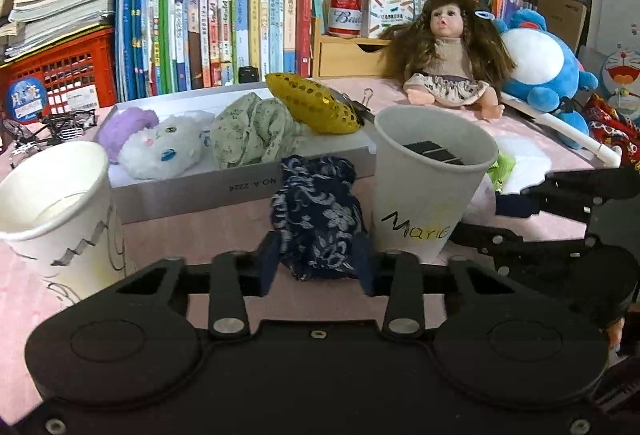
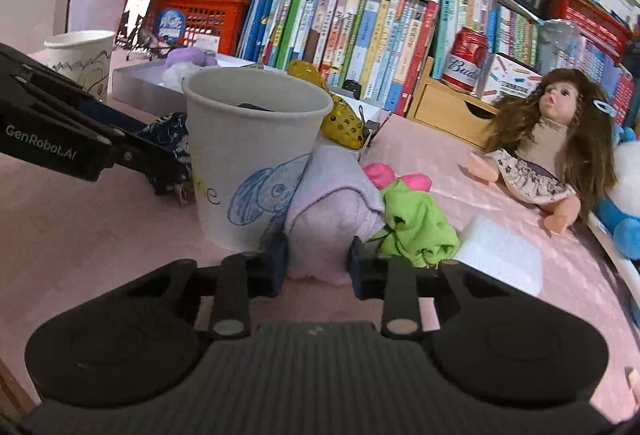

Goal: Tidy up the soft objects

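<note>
Jaws of left gripper (image 1: pixel 318 259) clamped on navy floral cloth (image 1: pixel 316 211), bunched upright, long axis pointing away toward grey tray (image 1: pixel 192 191). Right gripper (image 2: pixel 318 263) pinching lilac cloth (image 2: pixel 332 203) beside paper cup (image 2: pixel 248 155) on pink table (image 2: pixel 100 235).

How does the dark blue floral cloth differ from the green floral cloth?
The dark blue floral cloth lies on the pink table, outside the tray; the green floral cloth sits inside the grey tray. The blue one is pinched by the left hand-held gripper; the green one is free. Both are crumpled, patterned fabric.
</note>
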Available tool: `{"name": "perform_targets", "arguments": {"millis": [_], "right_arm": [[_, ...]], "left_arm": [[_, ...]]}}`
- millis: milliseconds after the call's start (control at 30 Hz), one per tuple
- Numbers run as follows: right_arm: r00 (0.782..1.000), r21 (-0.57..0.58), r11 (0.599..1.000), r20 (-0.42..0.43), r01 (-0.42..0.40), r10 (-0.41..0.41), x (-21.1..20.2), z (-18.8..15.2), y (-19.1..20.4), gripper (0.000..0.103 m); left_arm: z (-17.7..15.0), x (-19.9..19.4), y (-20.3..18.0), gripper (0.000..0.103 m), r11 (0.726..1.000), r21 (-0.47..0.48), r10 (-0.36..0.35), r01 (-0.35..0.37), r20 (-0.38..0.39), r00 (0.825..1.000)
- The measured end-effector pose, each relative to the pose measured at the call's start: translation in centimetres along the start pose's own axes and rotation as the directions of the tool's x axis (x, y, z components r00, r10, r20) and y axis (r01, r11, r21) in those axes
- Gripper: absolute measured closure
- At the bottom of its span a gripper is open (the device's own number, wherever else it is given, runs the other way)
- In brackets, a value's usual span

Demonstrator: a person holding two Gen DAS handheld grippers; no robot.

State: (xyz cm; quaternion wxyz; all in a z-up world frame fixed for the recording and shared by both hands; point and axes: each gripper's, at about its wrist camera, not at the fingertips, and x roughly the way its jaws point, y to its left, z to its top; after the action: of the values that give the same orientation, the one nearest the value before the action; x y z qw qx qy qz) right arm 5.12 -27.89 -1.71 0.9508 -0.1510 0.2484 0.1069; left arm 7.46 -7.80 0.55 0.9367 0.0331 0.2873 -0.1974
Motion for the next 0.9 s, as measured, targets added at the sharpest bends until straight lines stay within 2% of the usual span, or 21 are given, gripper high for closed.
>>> {"name": "perform_targets", "arguments": {"millis": [67, 167, 333, 433, 500, 667, 767, 833, 900], "right_arm": [[1.000, 0.016, 1.000, 0.007, 0.011, -0.011, -0.4, -0.2, 0.2, 0.071], [1.000, 0.062, 0.998, 0.015, 0.019, -0.020, -1.1, -0.4, 0.2, 0.072], [0.999, 0.115, 0.993, 0.006, 0.032, -0.033, -1.9, -0.9, 0.0, 0.073], [0.999, 0.132, 0.991, 0.002, 0.038, -0.039, -2.3, -1.1, 0.1, 0.073], [0.999, 0.144, 0.989, -0.001, 0.040, -0.040, -2.6, -1.3, 0.1, 0.072], [0.999, 0.162, 0.986, -0.004, 0.039, -0.039, -2.6, -1.6, 0.1, 0.071], [0.999, 0.166, 0.985, -0.004, 0.038, -0.038, -2.5, -1.6, 0.1, 0.069], [0.999, 0.168, 0.985, -0.005, 0.038, -0.038, -2.5, -1.6, 0.1, 0.069], [0.999, 0.172, 0.984, -0.005, 0.037, -0.037, -2.4, -1.7, 0.1, 0.068]], "left_arm": [[0.0, -0.3, 0.2, 0.094, 0.999, -0.011, 0.034, -0.033, 0.012, 0.999], [-0.3, -0.3, 1.0, 0.094, 0.999, -0.050, 0.016, -0.016, -0.011, 1.000], [-0.6, -0.8, 1.0, 0.092, 0.999, -0.046, 0.005, -0.006, -0.011, 1.000], [-0.7, -1.0, 0.9, 0.081, 0.999, -0.050, 0.000, -0.001, -0.007, 1.000], [-0.8, -0.8, 0.7, 0.057, 0.999, -0.046, -0.005, 0.005, -0.010, 1.000], [-0.9, 0.0, -0.3, 0.049, 1.000, 0.004, -0.002, 0.002, -0.002, 1.000], [-1.0, 0.6, -0.6, 0.049, 1.000, 0.012, 0.007, -0.007, -0.004, 1.000], [-1.0, 0.8, -0.6, 0.053, 1.000, 0.004, 0.006, -0.006, 0.000, 1.000], [-1.0, 0.7, -0.5, 0.084, 1.000, 0.000, 0.022, -0.022, 0.011, 1.000]]}}
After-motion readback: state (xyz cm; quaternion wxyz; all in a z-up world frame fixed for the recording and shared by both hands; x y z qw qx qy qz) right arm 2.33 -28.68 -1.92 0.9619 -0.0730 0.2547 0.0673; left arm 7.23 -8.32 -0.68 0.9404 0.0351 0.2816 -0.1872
